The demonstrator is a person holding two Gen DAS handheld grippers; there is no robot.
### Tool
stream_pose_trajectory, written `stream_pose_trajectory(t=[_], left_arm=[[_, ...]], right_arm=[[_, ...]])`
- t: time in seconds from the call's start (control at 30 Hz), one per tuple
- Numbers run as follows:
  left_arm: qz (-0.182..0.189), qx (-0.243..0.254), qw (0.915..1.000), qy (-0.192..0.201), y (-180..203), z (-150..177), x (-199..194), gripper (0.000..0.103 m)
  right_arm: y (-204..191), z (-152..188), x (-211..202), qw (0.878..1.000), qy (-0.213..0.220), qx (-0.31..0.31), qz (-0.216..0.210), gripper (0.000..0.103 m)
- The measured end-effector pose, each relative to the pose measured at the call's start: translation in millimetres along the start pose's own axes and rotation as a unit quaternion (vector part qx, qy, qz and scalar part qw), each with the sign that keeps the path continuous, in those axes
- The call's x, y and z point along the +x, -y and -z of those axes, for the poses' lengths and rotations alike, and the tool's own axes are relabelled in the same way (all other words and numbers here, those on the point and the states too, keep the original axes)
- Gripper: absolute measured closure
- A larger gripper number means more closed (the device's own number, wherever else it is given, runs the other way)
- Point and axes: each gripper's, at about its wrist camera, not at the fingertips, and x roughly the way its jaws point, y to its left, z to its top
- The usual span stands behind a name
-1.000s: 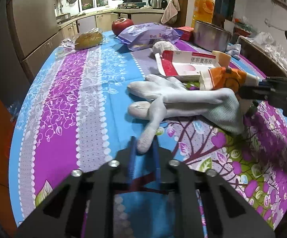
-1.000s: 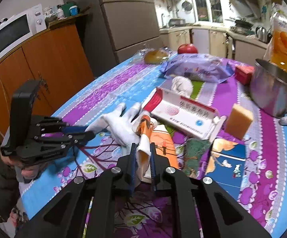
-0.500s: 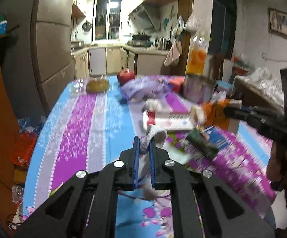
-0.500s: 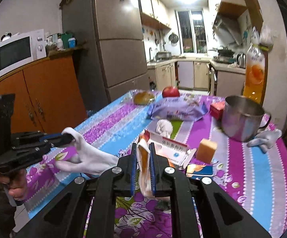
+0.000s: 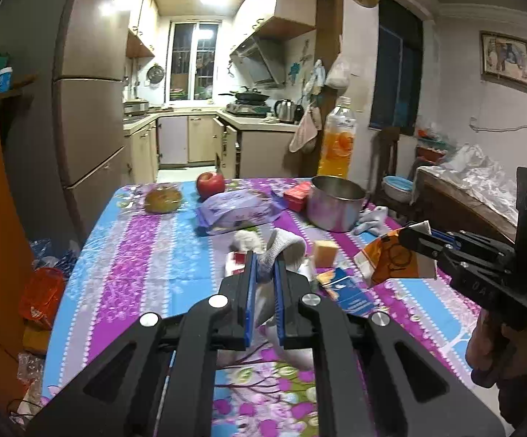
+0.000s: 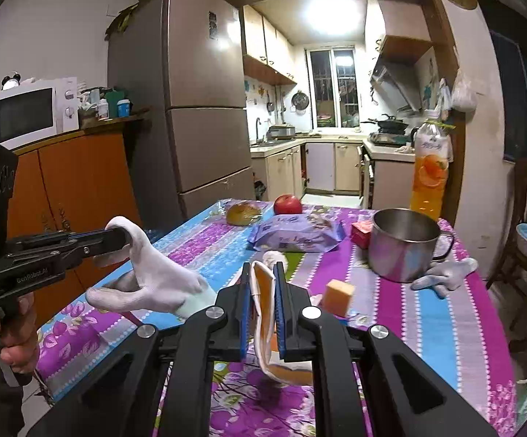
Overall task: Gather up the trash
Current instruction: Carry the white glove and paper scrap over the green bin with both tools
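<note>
Step in hand: carry-off of two picked items. The left gripper (image 5: 263,266) has its jaws clamped on one finger of a white glove (image 6: 154,280), which hangs clear above the table (image 5: 132,255). The right gripper (image 6: 263,284) has its jaws clamped on a flattened orange carton (image 5: 394,258), also held off the tablecloth. No bin is identifiable in either view. The next move probably calls for locating a trash receptacle, holding both grips firm during transport, then parting the jaws above it
</note>
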Motion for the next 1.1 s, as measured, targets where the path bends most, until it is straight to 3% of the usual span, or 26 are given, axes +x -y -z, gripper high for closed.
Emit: stream_pose_trajectory(t=[0.63,1.1], left_arm=[[0.087,0.019,0.9961,-0.005,115.4,-20.4,37.7,0.095],[0.172,0.06,0.9833,0.004,230.8,-34.3,45.6,0.095]], right_arm=[[84.2,1.4,-104.1,0.991,0.032,0.018,0.131,0.091],[156.2,14.0,-202.1,0.971,0.034,0.03,0.237,0.091]])
